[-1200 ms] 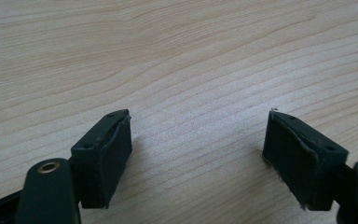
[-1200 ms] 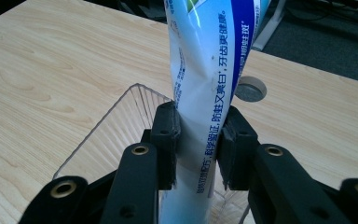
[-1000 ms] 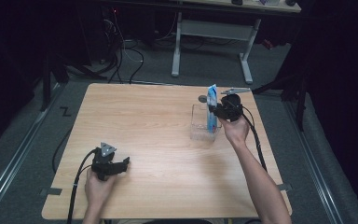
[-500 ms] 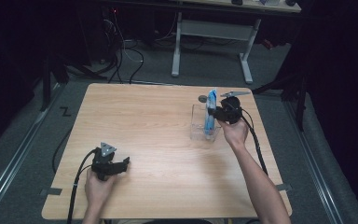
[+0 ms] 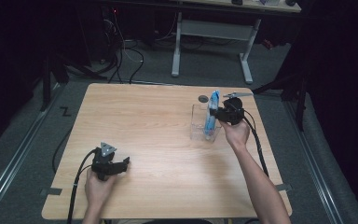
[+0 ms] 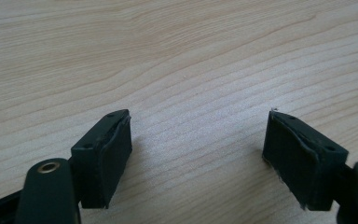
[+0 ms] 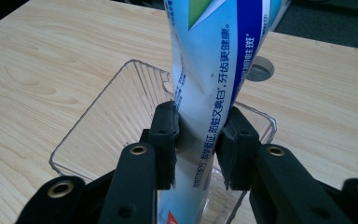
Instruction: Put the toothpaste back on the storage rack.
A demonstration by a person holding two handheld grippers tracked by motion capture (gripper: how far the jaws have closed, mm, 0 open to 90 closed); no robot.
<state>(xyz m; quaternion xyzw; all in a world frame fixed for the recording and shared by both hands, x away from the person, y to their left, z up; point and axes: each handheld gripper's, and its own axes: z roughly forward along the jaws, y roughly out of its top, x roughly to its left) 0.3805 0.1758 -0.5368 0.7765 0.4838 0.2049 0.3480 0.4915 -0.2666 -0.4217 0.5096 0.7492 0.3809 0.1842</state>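
Observation:
A blue and white toothpaste tube (image 5: 211,113) (image 7: 214,70) stands upright with its lower end inside a clear plastic box (image 5: 197,127) (image 7: 107,112) at the table's right. My right gripper (image 5: 217,115) (image 7: 198,135) is shut on the tube's middle, with both pads pressing its sides. Its jaws have just eased open a little, and the tube is still between them. My left gripper (image 5: 121,164) (image 6: 198,149) rests open on the bare wood near the front left, with nothing between its pads.
A grey round disc (image 5: 203,98) and a small metal tool (image 5: 235,94) lie behind the box near the table's (image 5: 158,121) far edge. Cables trail from both grippers toward the front edge. A white desk frame (image 5: 212,30) stands beyond the table.
My right gripper has shifted slightly and brought the tube from above the box's back edge down into the box, more upright. The left gripper has not moved.

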